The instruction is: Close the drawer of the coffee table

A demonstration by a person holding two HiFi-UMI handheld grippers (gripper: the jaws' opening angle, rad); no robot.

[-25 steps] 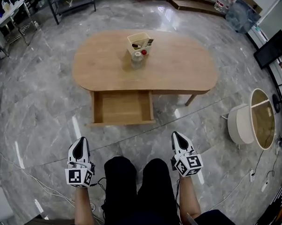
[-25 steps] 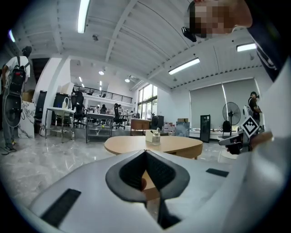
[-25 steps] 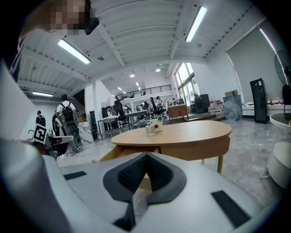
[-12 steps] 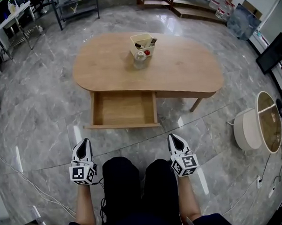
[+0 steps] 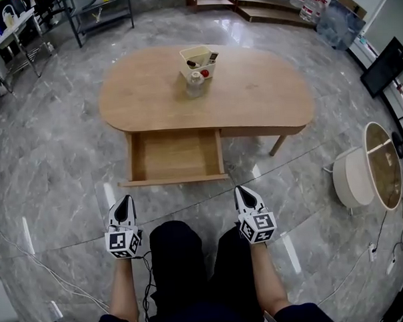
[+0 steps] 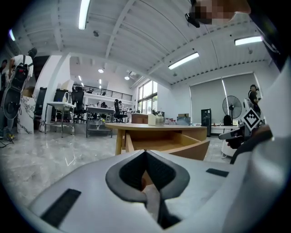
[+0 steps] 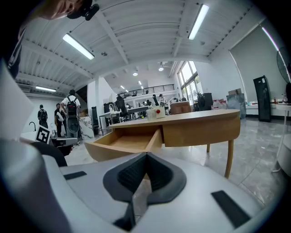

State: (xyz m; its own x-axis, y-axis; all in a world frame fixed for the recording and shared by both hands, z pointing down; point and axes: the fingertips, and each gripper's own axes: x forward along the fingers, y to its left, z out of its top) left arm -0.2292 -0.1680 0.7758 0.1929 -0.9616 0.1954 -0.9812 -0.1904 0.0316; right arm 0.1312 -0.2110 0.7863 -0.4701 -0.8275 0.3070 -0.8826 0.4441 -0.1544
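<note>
The left tool (image 5: 125, 200) and the right tool (image 5: 241, 188) hover low over the grey marble floor (image 5: 54, 150), one on each side of a person's dark-trousered knees (image 5: 192, 247). Each tool has its jaws pressed together with nothing between them. Both point toward the drawer (image 5: 176, 155), which stands pulled out from the front of the oval wooden desk (image 5: 265, 87), well apart from either tool. On the desk top a small cream basket (image 5: 198, 59) sits just beside a jar (image 5: 194, 85). A round white side table (image 5: 352, 177) stands off to the right.
</note>
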